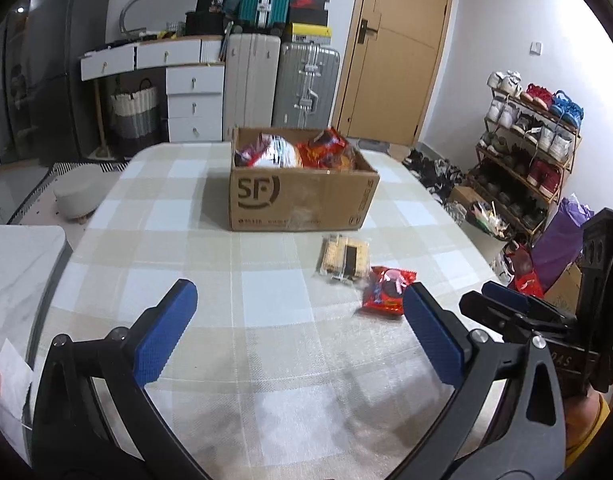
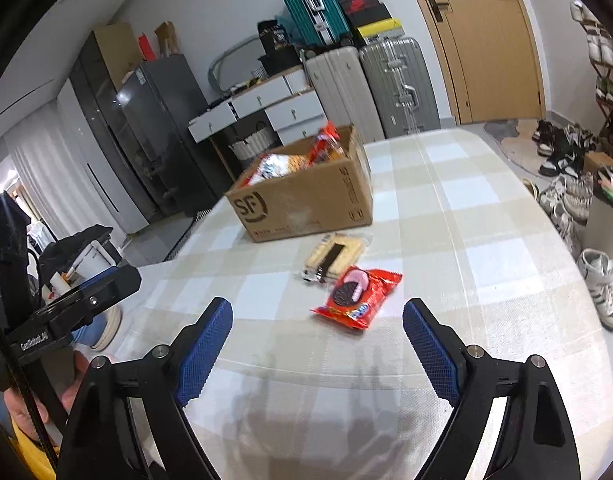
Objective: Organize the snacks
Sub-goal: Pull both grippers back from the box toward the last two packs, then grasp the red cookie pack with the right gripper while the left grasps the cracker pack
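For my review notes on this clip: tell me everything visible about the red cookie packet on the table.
The red cookie packet is a glossy, plastic-looking wrapper, printed with a dark sandwich cookie, pink filling and a blue logo. It looks sealed and lies flat, picture side up, on the checked tablecloth, nearer the cameras than the cardboard box. The clear pack of pale biscuits lies close beside it; contact cannot be told. Nothing grips it: the right gripper is open short of it.

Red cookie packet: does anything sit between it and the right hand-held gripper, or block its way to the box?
Nothing visible does. Only bare tablecloth separates the open right hand-held gripper from the red cookie packet. The clear biscuit pack lies between the packet and the cardboard box, but flat, so easily lifted over.
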The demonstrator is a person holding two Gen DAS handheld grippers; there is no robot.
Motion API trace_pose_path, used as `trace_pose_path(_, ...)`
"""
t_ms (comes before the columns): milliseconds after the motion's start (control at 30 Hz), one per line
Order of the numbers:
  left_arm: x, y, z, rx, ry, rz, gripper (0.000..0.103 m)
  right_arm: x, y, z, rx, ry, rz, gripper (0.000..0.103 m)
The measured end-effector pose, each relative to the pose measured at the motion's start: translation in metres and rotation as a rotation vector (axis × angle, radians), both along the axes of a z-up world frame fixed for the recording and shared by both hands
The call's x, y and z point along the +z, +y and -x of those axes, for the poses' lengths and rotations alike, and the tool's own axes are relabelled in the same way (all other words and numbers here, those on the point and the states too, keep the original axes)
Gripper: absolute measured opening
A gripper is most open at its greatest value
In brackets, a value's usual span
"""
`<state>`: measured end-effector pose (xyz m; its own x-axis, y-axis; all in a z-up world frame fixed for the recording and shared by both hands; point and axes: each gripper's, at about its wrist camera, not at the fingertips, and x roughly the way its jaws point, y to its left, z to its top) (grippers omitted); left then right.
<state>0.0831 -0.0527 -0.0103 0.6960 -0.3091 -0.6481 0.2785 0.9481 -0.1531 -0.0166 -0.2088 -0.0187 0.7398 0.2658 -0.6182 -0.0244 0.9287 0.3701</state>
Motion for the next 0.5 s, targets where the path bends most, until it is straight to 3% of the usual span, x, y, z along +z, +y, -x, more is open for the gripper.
trace_pose_path(367,-0.064,-0.013,-0.06,0.005,0.125,-0.029,0.102,-0.056,-0.011,-0.063,-0.004,0.159,-0.02,0.089)
trace_pose_path(500,-0.081,-0.012,-0.076,0.016,0.153,-0.028,0.102,-0.071,-0.008,-0.085,-0.03,0.201,0.022,0.089)
